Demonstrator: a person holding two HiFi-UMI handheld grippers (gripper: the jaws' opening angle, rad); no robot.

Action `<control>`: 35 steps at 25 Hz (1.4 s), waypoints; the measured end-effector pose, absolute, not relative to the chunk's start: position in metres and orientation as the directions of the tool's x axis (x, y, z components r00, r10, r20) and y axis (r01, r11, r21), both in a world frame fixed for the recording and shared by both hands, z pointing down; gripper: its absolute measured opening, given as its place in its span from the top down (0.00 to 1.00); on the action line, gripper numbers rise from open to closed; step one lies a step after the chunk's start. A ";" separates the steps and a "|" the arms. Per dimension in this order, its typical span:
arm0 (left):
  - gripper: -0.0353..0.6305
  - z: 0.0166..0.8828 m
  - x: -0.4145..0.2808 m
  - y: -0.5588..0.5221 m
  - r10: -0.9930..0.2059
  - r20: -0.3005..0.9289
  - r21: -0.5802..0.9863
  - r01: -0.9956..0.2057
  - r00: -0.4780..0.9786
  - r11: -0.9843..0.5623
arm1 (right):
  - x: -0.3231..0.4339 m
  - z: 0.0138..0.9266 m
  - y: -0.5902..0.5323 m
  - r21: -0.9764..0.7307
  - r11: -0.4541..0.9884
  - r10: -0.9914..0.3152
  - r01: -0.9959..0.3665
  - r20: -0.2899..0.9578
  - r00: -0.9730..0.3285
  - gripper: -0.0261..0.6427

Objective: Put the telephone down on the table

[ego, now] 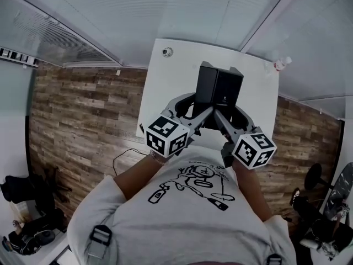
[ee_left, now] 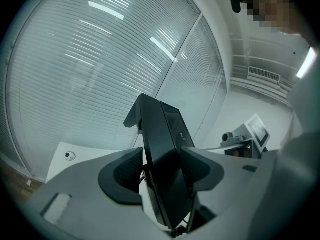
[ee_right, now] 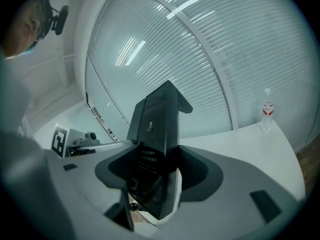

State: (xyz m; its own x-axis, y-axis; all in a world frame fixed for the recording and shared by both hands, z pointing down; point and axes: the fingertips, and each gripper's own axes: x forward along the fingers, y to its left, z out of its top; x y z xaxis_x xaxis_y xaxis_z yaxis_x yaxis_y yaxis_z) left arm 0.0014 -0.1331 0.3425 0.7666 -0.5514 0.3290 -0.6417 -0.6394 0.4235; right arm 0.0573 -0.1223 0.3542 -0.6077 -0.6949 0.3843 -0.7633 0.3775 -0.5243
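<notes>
A black telephone (ego: pixel 218 85) is held up on end over the white table (ego: pixel 165 93), clamped from both sides. My left gripper (ego: pixel 199 108) is shut on its left part and my right gripper (ego: pixel 223 112) on its right part. In the left gripper view the telephone (ee_left: pixel 165 149) rises edge-on between the pads of the left gripper (ee_left: pixel 162 176). The right gripper view shows the telephone's (ee_right: pixel 156 129) labelled underside, with the right gripper (ee_right: pixel 155 174) closed on it. Its lower end is hidden behind the jaws.
A small plastic bottle (ego: pixel 280 64) (ee_right: pixel 267 111) stands at the table's far right corner. A small round object (ego: pixel 167 52) (ee_left: pixel 69 155) lies at the far left corner. Wood floor lies on both sides of the table, and a glass wall with blinds behind it.
</notes>
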 end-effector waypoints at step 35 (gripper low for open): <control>0.61 0.428 0.047 -0.129 -0.500 0.433 0.483 -0.662 0.750 -0.574 | 0.103 0.441 -0.116 -0.604 0.283 -0.633 -0.745 0.466 -0.618 0.61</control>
State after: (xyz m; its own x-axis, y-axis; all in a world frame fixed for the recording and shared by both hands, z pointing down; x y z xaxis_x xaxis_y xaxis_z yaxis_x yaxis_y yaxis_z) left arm 0.0473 -0.1287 0.4283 0.7498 -0.5000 0.4334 -0.6616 -0.5738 0.4827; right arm 0.1029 -0.1157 0.4406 -0.6183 -0.6327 0.4662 -0.7449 0.2828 -0.6042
